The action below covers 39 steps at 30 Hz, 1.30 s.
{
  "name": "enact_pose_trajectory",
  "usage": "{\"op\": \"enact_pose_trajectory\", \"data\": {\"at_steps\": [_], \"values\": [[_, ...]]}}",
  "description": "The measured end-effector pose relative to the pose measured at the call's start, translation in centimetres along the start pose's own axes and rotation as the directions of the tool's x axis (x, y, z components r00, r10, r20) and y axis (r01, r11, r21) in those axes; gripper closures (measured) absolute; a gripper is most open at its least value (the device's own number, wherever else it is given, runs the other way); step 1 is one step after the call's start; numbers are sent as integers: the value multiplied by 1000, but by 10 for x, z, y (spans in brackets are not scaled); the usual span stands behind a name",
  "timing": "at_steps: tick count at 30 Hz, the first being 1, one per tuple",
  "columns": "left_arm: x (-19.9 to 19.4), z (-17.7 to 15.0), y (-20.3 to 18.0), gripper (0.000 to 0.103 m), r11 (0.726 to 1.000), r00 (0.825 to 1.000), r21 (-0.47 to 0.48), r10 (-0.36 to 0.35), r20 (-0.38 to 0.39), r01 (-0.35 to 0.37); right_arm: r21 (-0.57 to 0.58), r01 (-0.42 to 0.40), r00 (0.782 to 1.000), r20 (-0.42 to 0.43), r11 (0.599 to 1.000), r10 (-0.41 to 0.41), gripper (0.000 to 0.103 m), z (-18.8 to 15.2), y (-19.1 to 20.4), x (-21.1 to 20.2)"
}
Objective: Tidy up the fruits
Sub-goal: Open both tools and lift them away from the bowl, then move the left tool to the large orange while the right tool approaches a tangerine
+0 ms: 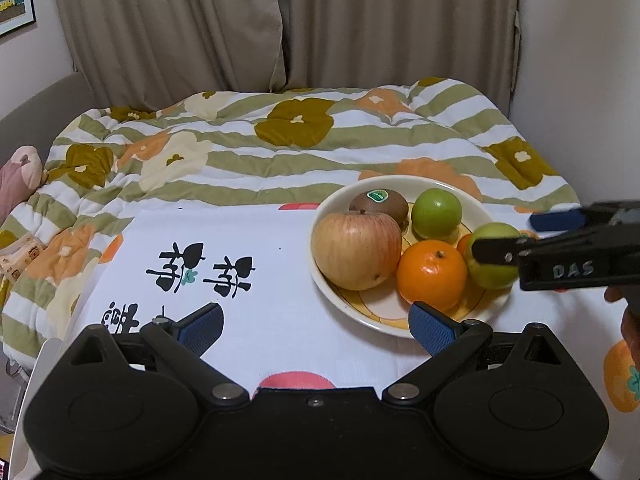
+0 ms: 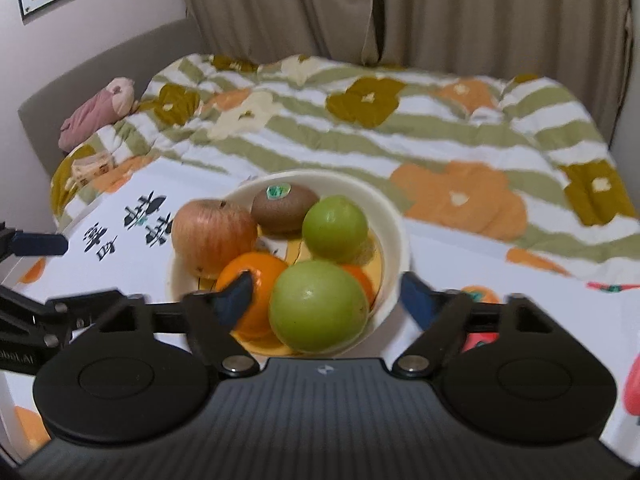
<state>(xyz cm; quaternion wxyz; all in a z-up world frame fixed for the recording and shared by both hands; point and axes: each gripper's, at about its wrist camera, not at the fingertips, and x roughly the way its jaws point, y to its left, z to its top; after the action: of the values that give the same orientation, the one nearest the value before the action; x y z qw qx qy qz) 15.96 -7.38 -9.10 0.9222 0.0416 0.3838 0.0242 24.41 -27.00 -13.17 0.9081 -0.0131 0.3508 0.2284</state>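
A cream bowl (image 1: 362, 322) (image 2: 394, 216) on a white printed cloth holds a red-yellow apple (image 1: 356, 250) (image 2: 214, 236), a kiwi with a sticker (image 1: 378, 201) (image 2: 284, 206), an orange (image 1: 432, 274) (image 2: 260, 280), a far green fruit (image 1: 436, 213) (image 2: 335, 228) and a near green fruit (image 1: 494, 276) (image 2: 318, 306). My right gripper (image 2: 326, 296) is open, its fingers either side of the near green fruit without touching it; it also shows in the left wrist view (image 1: 516, 236). My left gripper (image 1: 316, 326) is open and empty, in front of the bowl's left rim.
The cloth (image 1: 248, 264) lies over a striped floral quilt (image 1: 280, 136) on a bed. A pink plush toy (image 2: 98, 114) lies at the far left. Curtains (image 1: 280, 24) hang behind. A small snack packet (image 1: 20, 254) lies at the left edge.
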Motion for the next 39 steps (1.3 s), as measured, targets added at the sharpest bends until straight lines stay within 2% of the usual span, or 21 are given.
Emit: {"op": "enact_pose_trajectory", "data": {"at_steps": [6,14,28,39], "values": [[-16,-2,-4,2,1000,1000,7,-8,16,8,9,-5,1000,6,1000,5,0,1,5,-17],[-42,-2,0,2,999,998,20,-38,52,37,34,31,999,25,999,-32,0,1,22,-50],[-89,-12,10,2,991,985,55,-127,117,121,96,137,987,67,986,-144,0,-13,48,-126],[-104,-25,13,0,970,971,156,-205,127,184,183,251,964,48,951,-263,0,-43,58,-167]]}}
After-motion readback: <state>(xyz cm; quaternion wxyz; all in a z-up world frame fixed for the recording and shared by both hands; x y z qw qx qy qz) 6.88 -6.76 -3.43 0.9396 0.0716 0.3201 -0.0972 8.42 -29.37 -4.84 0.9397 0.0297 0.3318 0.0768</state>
